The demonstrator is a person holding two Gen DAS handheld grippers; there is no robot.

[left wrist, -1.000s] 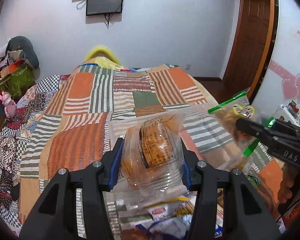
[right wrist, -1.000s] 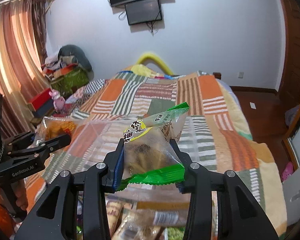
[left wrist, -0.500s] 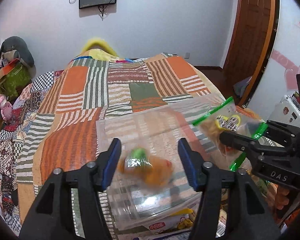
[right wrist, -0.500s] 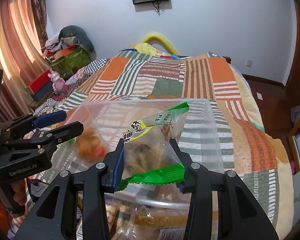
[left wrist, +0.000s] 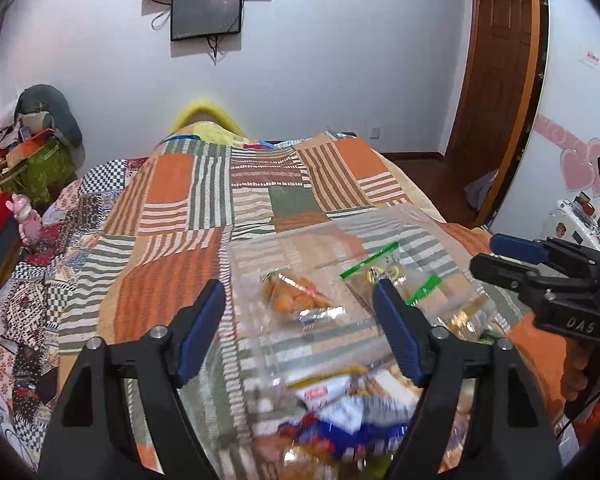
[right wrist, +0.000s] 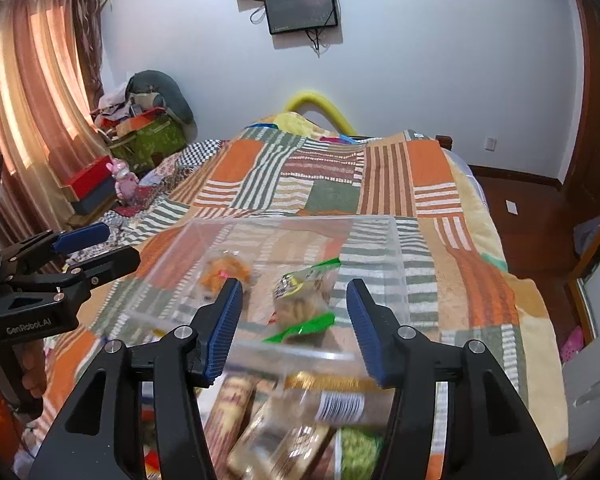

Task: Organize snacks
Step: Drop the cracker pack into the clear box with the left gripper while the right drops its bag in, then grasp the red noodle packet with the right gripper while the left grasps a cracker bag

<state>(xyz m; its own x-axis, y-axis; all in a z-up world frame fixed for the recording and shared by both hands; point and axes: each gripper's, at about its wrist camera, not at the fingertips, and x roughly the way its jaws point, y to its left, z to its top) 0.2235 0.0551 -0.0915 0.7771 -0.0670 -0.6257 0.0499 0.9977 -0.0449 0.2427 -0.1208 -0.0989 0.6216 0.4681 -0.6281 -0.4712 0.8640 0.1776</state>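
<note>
A clear plastic box [left wrist: 320,236] [right wrist: 396,264] sits on the patchwork bed. Inside it lie an orange snack packet [left wrist: 296,300] [right wrist: 224,270] and a green-edged snack packet [left wrist: 384,276] [right wrist: 304,296]. My left gripper [left wrist: 298,292] hangs above the box's near side, jaws opening, pads touching nothing. My right gripper [right wrist: 294,286] hovers over the green-edged packet, jaws opening, pads clear of it. Each gripper shows in the other's view, the right gripper [left wrist: 486,254] at the right and the left gripper [right wrist: 118,244] at the left, both held by a hand.
A heap of loose snack packets [left wrist: 340,408] [right wrist: 300,420] lies just in front of the box. The quilt [left wrist: 172,216] stretches away behind. Boxes and a pink toy [right wrist: 122,180] stand at the left by the curtain, a wooden door [left wrist: 496,92] at the right.
Both grippers opened and let go of their packets, which dropped into the clear box. Both grippers drew back and up from the box.
</note>
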